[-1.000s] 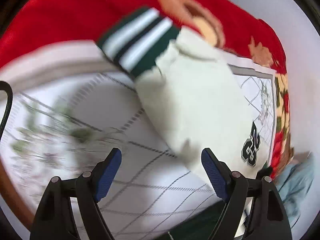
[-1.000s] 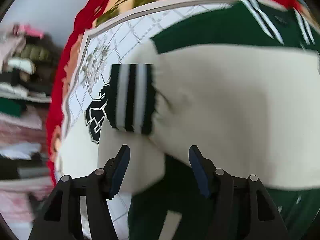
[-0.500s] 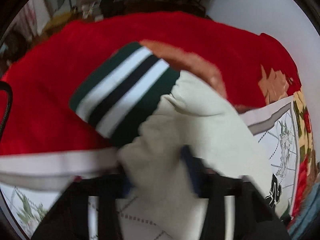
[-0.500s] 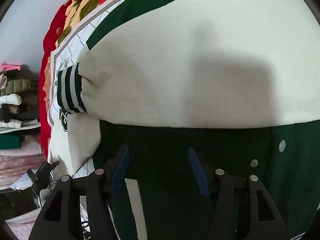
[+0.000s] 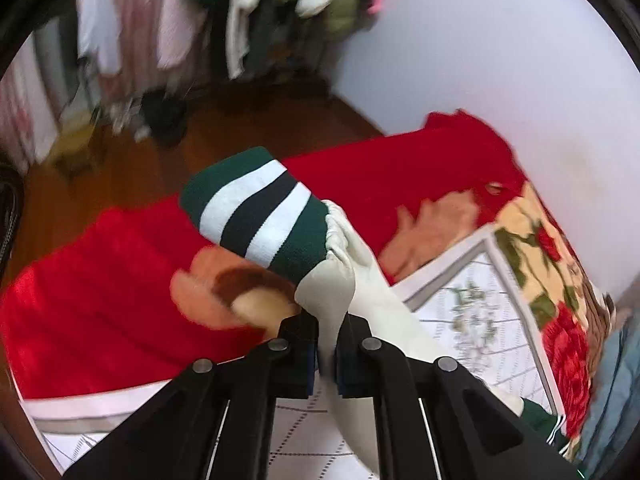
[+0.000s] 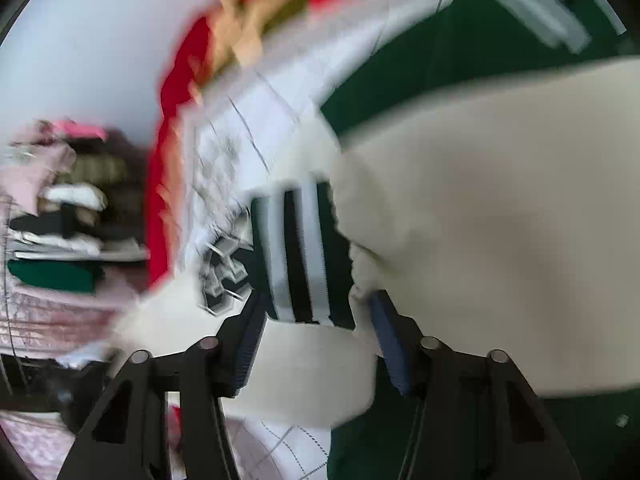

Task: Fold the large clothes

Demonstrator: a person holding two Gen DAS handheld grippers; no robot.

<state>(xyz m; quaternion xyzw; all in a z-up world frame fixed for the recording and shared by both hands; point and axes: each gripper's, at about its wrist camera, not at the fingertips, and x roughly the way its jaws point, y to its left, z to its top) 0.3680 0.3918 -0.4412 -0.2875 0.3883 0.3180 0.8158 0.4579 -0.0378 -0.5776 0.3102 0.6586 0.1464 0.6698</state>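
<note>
A green and cream varsity jacket lies on the bed. In the left wrist view my left gripper (image 5: 328, 328) is shut on a pinch of its cream sleeve (image 5: 372, 292), lifted off the bed, and the green-and-white striped cuff (image 5: 260, 208) sticks out beyond the fingers. In the blurred right wrist view my right gripper (image 6: 316, 312) is low over the other cream sleeve (image 6: 500, 240). Its jaws are closing, with that sleeve's striped cuff (image 6: 300, 252) and cream cloth between them. The dark green body (image 6: 400, 80) lies behind, and a number patch (image 6: 224, 272) shows beside the cuff.
The bed carries a red flowered blanket (image 5: 100, 300) and a white quilted cover (image 5: 472, 312). Past its edge are wooden floor (image 5: 100, 184) and a rack of hanging clothes (image 5: 200, 20). Shelves of folded clothes (image 6: 60, 220) stand to the left of the right gripper.
My left gripper closed on the cream sleeve and rose with it, so the cuff now hangs above the bed. My right gripper swung back to the other cuff and narrowed around it.
</note>
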